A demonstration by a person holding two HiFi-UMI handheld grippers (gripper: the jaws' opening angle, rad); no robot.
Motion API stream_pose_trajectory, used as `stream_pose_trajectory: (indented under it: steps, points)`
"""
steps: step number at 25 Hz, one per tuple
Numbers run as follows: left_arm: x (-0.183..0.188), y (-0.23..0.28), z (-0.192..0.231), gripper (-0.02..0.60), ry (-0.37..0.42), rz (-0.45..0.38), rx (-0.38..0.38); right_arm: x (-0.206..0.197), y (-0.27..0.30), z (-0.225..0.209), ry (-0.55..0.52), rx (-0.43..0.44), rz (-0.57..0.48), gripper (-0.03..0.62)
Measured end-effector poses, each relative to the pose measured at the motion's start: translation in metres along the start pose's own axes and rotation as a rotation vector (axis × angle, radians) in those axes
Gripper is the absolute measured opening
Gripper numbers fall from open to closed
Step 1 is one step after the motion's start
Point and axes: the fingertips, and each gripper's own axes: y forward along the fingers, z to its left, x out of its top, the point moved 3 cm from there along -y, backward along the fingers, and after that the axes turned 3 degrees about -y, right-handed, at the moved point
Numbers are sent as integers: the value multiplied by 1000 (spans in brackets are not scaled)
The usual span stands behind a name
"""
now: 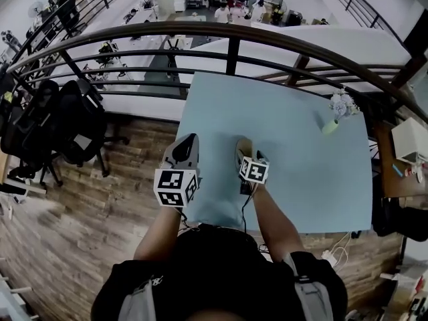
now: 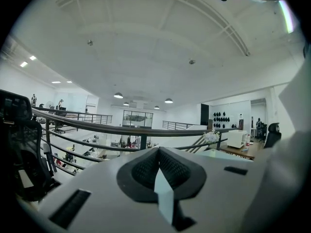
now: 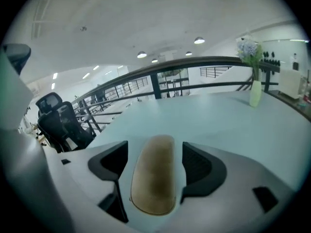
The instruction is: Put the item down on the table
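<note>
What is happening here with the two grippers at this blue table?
A person holds a gripper in each hand over a light blue table. The right gripper grips a brown oval item between its fingers; whether it touches the table yet is unclear. The left gripper beside it is shut and empty. A small vase of flowers stands near the far right corner.

- Left gripper (image 1: 189, 142) and right gripper (image 1: 243, 154): whitish plastic shells, with black ribbed pads (image 2: 146, 169) lining the jaws.
- Each has a cube (image 1: 176, 187) covered in black-and-white square markers.
- Thin dark cable (image 1: 243, 206) hangs off the right one.
- The person's in a black short-sleeved top (image 1: 221, 266) with grey shoulder straps (image 1: 138, 299).
</note>
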Motion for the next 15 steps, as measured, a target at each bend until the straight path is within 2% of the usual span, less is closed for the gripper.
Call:
stream_pose_trajectory:
  steps: [2,7,11,15]
  points:
    - [2,3,-5,15,5,-5,-16,24,-17,-2,17,-2,-96,317]
    - [7,14,-20,14,8,-17,-62,95,-76,-2,22,8,-351,150]
    - [10,20,-34,15,10,-22,-100,138,-125,-2,-1,-29,-515,14]
    - [12,26,-45,14,17,-30,-129,170,-169,0,-23,-37,-648,0]
